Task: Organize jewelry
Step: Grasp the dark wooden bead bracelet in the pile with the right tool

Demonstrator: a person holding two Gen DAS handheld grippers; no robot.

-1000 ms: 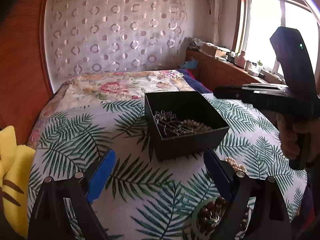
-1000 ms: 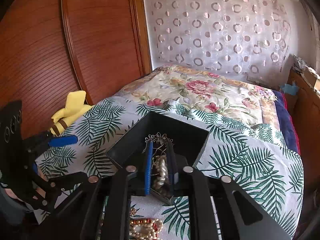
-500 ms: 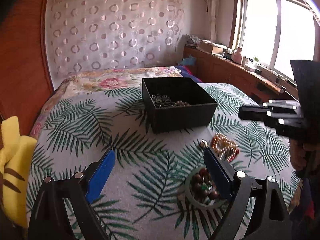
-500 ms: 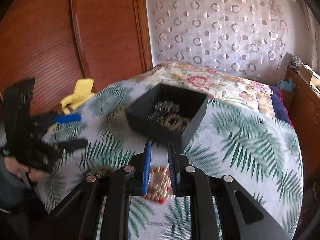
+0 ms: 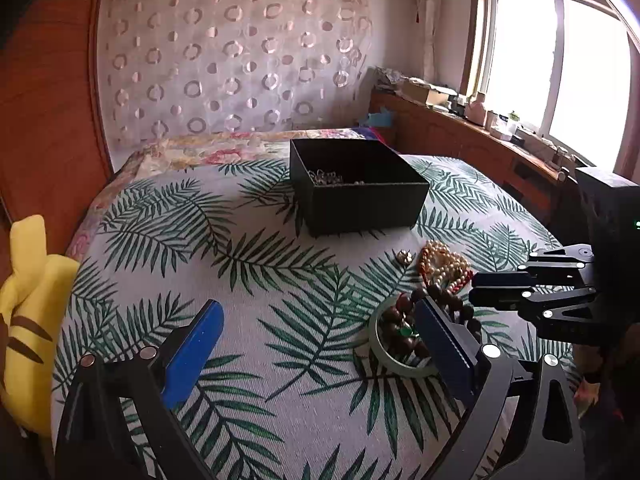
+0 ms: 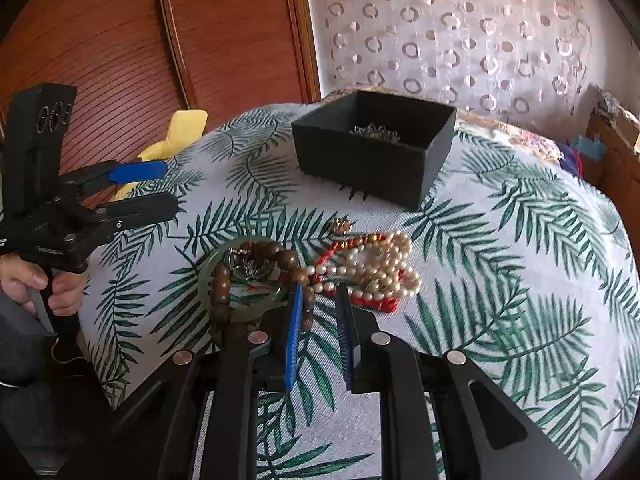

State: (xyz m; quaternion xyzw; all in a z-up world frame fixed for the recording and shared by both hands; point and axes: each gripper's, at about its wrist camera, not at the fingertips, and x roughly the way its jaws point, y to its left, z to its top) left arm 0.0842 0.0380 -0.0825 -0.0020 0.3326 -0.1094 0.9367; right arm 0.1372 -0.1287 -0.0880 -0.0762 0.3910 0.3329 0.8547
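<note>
A black open box (image 5: 360,196) (image 6: 372,152) stands on the palm-leaf bedspread with silver chains and pearls inside. In front of it lies a heap of pearl and red bead strands (image 6: 372,272) (image 5: 442,266), a brown wooden bead bracelet (image 6: 256,268) over a pale green bangle (image 6: 212,300) (image 5: 394,360), and a small gold piece (image 6: 342,224) (image 5: 404,257). My left gripper (image 5: 316,344) (image 6: 160,186) is open and empty, left of the heap. My right gripper (image 6: 320,308) (image 5: 476,288) has its jaws slightly apart, empty, low just before the heap.
A yellow plush toy (image 5: 24,304) (image 6: 176,136) lies at the bed's left edge by a brown wooden wardrobe (image 6: 100,40). A sheer dotted curtain (image 5: 232,64) hangs behind. A wooden ledge with clutter (image 5: 480,120) runs under the window at right.
Both grippers pulled back from the box and dropped lower toward the bed. The right gripper's jaws opened slightly and it now sits just before the jewelry heap.
</note>
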